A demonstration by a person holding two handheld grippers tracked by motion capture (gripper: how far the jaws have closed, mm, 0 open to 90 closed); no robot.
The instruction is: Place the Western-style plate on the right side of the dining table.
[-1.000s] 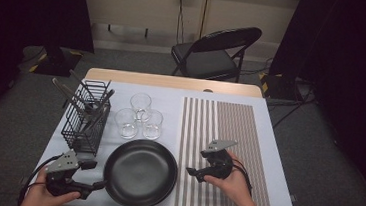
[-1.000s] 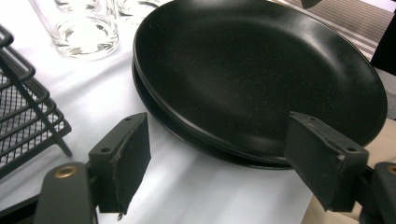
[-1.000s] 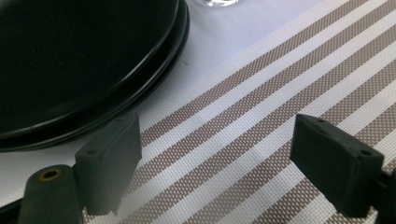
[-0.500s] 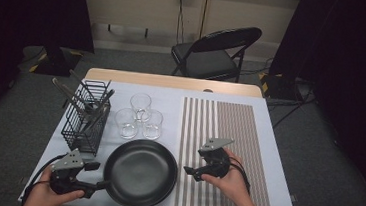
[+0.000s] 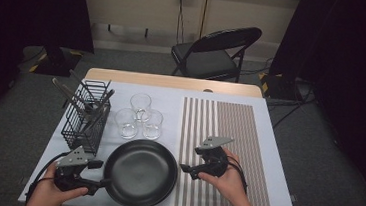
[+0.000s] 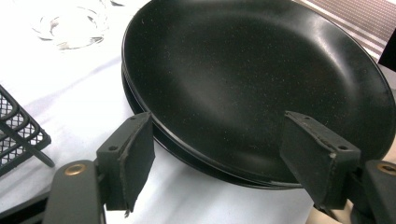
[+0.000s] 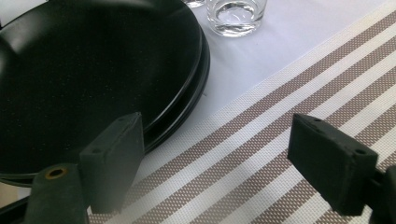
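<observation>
Plates (image 6: 243, 79), black and stacked, lie between the wide jaws of the left gripper (image 6: 219, 154), pads not touching. Right gripper (image 7: 224, 163) gapes wide just beside them.

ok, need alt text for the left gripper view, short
Two open black jaws of the left gripper straddle the near rim of stacked black plates on a white table. A clear glass sits top left, a black wire rack's corner at the left edge.
</observation>
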